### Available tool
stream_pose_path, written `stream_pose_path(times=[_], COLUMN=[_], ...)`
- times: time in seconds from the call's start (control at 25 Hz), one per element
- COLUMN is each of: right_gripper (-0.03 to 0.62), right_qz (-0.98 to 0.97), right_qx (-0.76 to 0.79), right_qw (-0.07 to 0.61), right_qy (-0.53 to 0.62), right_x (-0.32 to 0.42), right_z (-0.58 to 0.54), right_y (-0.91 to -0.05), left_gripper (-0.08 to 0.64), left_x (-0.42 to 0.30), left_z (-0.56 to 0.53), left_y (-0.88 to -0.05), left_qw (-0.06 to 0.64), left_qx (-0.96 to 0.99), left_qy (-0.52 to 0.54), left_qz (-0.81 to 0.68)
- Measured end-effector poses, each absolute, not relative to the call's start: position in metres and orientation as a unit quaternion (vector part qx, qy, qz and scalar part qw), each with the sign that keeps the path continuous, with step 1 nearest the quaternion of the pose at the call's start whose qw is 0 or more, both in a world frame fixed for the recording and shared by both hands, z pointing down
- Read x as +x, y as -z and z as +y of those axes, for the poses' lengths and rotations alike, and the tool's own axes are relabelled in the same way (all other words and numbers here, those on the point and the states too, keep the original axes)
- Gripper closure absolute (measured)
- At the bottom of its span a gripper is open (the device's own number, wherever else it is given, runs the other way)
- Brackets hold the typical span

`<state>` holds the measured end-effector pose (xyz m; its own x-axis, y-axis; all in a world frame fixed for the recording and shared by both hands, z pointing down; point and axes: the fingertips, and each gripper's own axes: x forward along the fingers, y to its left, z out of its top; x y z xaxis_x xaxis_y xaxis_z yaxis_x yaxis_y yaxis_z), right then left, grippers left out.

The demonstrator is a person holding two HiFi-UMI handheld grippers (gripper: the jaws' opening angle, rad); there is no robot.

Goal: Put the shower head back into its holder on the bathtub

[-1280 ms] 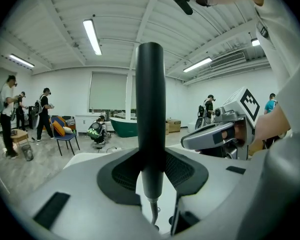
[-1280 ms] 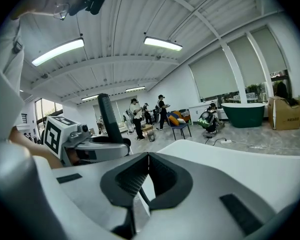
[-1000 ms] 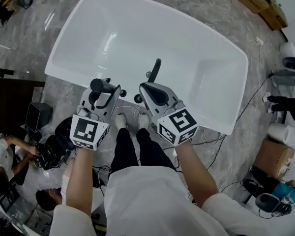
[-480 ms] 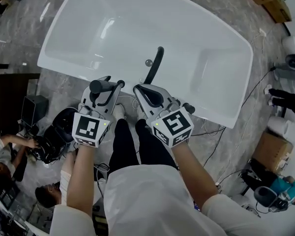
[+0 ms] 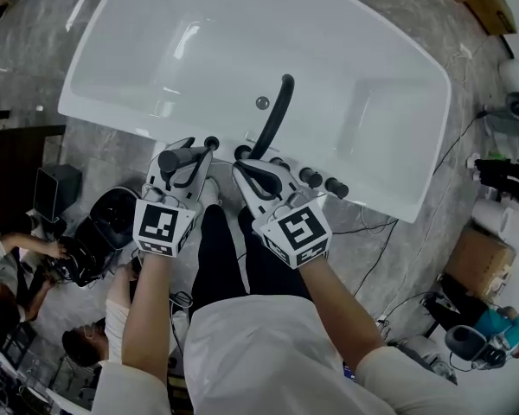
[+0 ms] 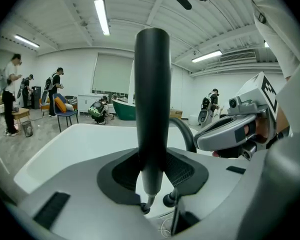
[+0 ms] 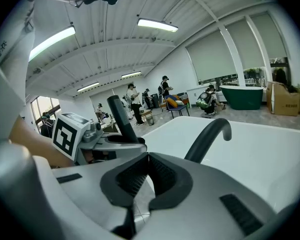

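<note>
The white bathtub (image 5: pixel 138 102) fills the top of the head view, with a black curved spout (image 5: pixel 277 111) on its near rim. My left gripper (image 5: pixel 190 150) is shut on the black shower head handle (image 5: pixel 178 155), which stands upright between the jaws (image 6: pixel 151 84). A thin hose end (image 6: pixel 147 204) hangs below the handle. A small dark round fitting (image 5: pixel 211 143) sits on the rim just ahead of that gripper. My right gripper (image 5: pixel 242 164) hovers beside the spout's base, shut and holding nothing (image 7: pixel 148 156).
Two black knobs (image 5: pixel 311 177) (image 5: pixel 336 187) stand on the rim right of the spout. A drain (image 5: pixel 261 103) lies in the tub floor. Black equipment (image 5: pixel 112 219) and seated people (image 5: pixel 17 266) are on the floor at left. Cables (image 5: pixel 376 232) and cardboard boxes (image 5: pixel 480 262) lie at right.
Both grippers have come down towards the tub's near rim, the left still carrying the shower head. The rim knobs and round fitting have come into sight beside them.
</note>
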<state>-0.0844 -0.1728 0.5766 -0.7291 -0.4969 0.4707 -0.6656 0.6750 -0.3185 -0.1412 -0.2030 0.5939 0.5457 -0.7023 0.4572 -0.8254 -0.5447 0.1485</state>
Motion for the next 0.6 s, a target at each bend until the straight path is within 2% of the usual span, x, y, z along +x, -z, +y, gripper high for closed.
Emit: stream_pose_path(times=[0.6], right_gripper=[0.577], right_qz=[-0.893], right_qx=[0.320], right_qw=[0.183], right_qy=[-0.259], right_x=[-0.096], right_z=[-0.150], right_y=[-0.613], left_gripper=[0.423], left_x=[-0.140], left_z=[-0.208], left_y=[-0.662], left_qw=[0.182], left_qx=[0.849], left_qy=[-0.212], left_qz=[-0.449])
